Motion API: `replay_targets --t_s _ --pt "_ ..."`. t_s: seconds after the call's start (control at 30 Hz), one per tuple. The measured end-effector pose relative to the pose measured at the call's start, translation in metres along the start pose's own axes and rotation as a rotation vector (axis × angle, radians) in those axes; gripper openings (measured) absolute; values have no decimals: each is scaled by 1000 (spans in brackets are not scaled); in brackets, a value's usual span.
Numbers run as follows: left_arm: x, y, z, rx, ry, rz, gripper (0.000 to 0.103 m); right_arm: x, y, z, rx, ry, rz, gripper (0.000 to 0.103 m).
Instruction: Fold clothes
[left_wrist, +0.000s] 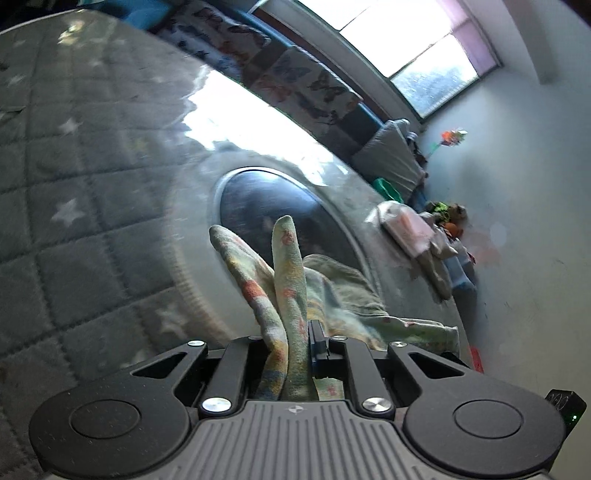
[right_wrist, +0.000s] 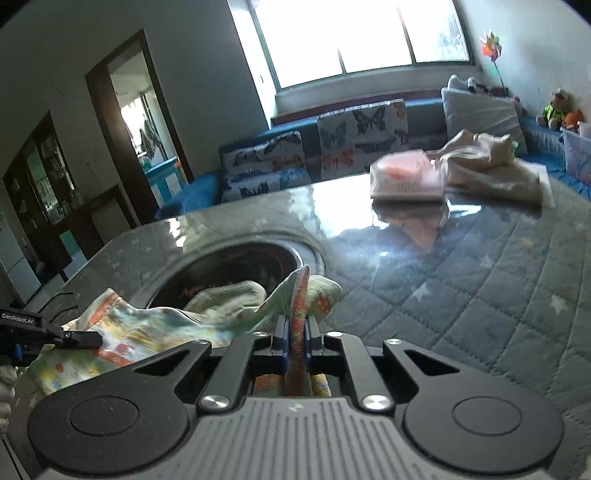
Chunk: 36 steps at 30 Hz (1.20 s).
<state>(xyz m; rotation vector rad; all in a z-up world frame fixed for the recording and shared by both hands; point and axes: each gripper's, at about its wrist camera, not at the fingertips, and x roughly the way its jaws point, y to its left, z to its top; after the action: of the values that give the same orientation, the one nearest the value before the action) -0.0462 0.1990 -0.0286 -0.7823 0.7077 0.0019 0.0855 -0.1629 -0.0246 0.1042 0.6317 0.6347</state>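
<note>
**poster1:** Right gripper (right_wrist: 295, 341) is basically in the lens here, clamped tight on a pinched-up fold of that pastel printed cloth (right_wrist: 147, 328). Fabric sticks up between the blue pads and trails off left over the desk (right_wrist: 461, 280).

**poster2:** Yep, and the left gripper (left_wrist: 295, 343) is clenched on the same cloth too, two rolled edges poke up past its fingers. From the right wrist view you can see its black tip at the far left edge, on the cloth.

**poster1:** So the cloth hangs stretched between both, partly over that dark round inset (right_wrist: 240, 269) in the desk.

**poster2:** Folded pink garment (right_wrist: 406, 177) plus a beige one (right_wrist: 491, 162) sit at the far side, well apart. Butterfly cushions (right_wrist: 332, 147) behind.
</note>
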Motion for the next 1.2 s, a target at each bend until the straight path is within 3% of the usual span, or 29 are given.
replay_targets --t_s 0.33,0.87,1.03,1.2 --pt "35 -79 11 152 50 -84 12 -50 -30 23 5 -99 -108 7" --pt "118 -206 9 314 124 -212 12 -112 -121 50 64 -216 -340 7" --pt "151 -218 -4 329 188 -202 12 -114 -153 42 101 -194 -393 7" --pt "177 -204 -23 336 282 -140 12 -99 -173 20 140 -119 -413 7"
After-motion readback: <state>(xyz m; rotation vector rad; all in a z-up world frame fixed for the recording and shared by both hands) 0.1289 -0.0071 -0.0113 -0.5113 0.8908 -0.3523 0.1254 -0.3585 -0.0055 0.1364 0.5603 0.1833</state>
